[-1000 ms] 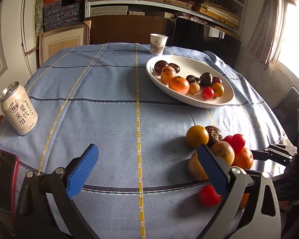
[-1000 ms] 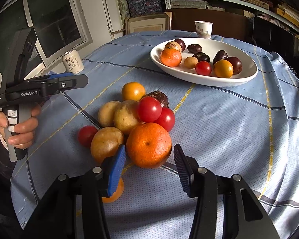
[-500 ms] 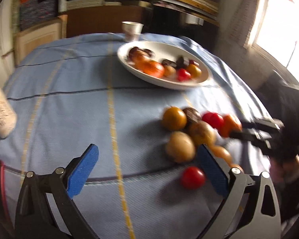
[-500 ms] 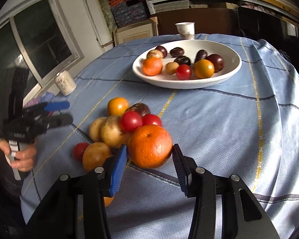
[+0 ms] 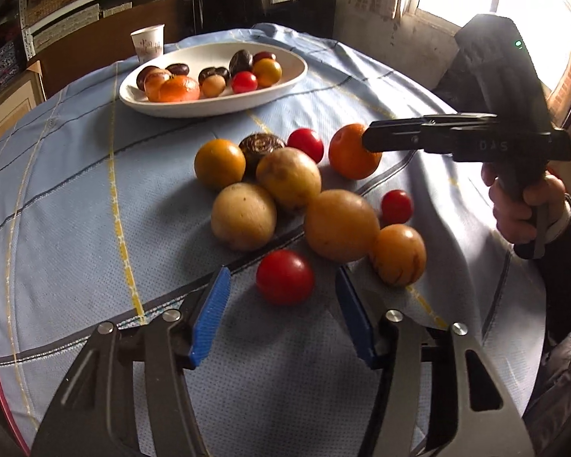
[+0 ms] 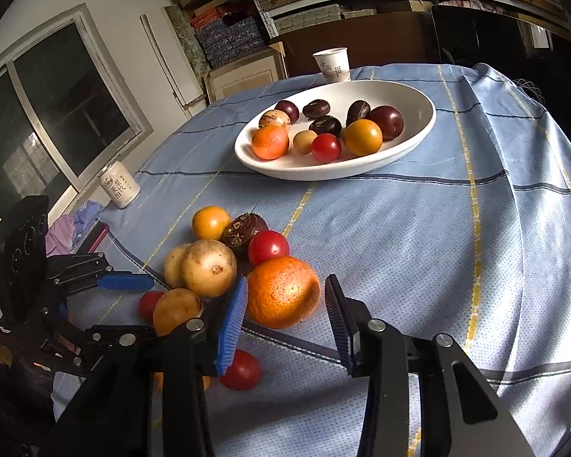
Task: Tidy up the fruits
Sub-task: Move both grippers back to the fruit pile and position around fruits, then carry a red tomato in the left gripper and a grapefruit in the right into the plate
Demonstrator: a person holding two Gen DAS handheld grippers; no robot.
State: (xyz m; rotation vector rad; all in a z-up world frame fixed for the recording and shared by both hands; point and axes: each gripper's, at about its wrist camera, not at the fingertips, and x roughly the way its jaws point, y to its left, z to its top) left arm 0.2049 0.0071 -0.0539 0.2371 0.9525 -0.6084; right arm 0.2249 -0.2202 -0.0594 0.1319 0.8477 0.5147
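A pile of loose fruit lies on the blue tablecloth: yellow-brown round fruits, red tomatoes, an orange and a dark one. My left gripper (image 5: 281, 272) points down at the nearest red tomato (image 5: 285, 278). Its jaws are closing with the tomato between the blue pads, and a gap shows on both sides. My right gripper (image 6: 286, 280) straddles the big orange (image 6: 283, 297). Its jaws are closing too; the left pad is at the peel and a thin gap remains at the right pad. The white oval bowl (image 6: 323, 171) behind holds several fruits.
A paper cup (image 6: 333, 64) stands behind the bowl. A drink can (image 6: 118, 190) and a red-cased phone (image 6: 99, 234) sit at the table's left edge. A person's hand (image 5: 521, 205) holds the right gripper's handle. The cloth drops off at the right edge.
The left gripper swung right and down to the fruit pile, and its jaws narrowed from wide open around the red tomato. The right gripper's jaws narrowed around the orange.
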